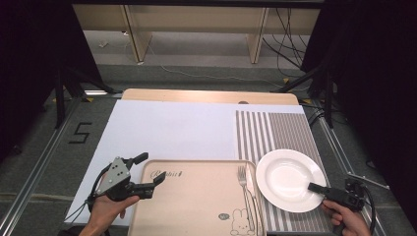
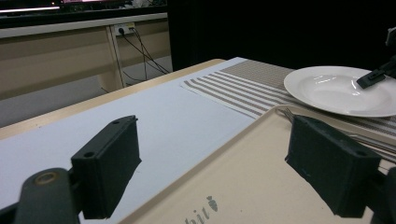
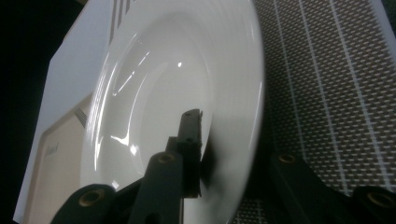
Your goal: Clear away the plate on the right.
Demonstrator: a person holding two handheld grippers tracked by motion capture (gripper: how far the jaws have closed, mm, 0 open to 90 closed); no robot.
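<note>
Right gripper view showed the white plate (image 3: 154,93) close up: glossy, deep-welled, with a broad ribbed rim catching bright highlights. It lay on the striped mat (image 1: 280,132) at the right of the surface, just beside the beige tray (image 1: 196,201). The right tongs (image 1: 317,188) were clamped on its near rim, one jaw over the rim and the other under it. A fork (image 1: 243,187) lay along the tray's right edge. Left tongs (image 1: 150,172) stood apart, straddling the tray's far left corner without holding anything.
</note>
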